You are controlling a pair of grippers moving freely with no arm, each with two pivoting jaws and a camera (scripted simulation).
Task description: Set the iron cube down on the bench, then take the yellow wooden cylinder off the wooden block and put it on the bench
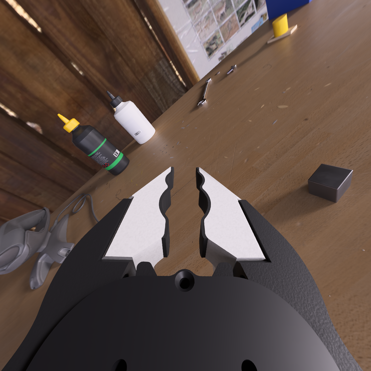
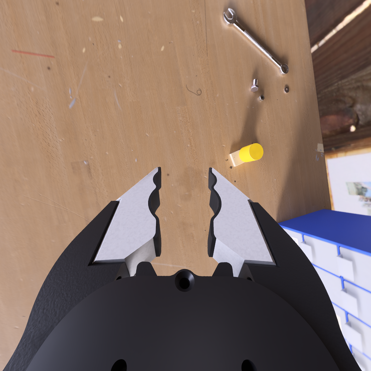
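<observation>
The dark iron cube (image 1: pixel 330 182) rests on the wooden bench (image 1: pixel 261 140), right of my left gripper (image 1: pixel 184 170), which is open and empty above the bench. The yellow wooden cylinder (image 1: pixel 280 25) stands on a thin pale wooden block (image 1: pixel 285 35) far off at the top right. In the right wrist view the cylinder (image 2: pixel 251 152) on the block (image 2: pixel 234 159) lies ahead and to the right of my right gripper (image 2: pixel 184 170), which is open, empty and looks down at the bench (image 2: pixel 120 100).
A black glue bottle (image 1: pixel 98 146) and a white bottle (image 1: pixel 132 122) stand at the bench's back edge. A wrench (image 1: pixel 204 92) (image 2: pixel 256 42), a bolt (image 2: pixel 254 85) and a nut (image 2: pixel 261 97) lie nearby. A grey glue gun (image 1: pixel 30 245) lies left. A blue drawer cabinet (image 2: pixel 331 271) stands right.
</observation>
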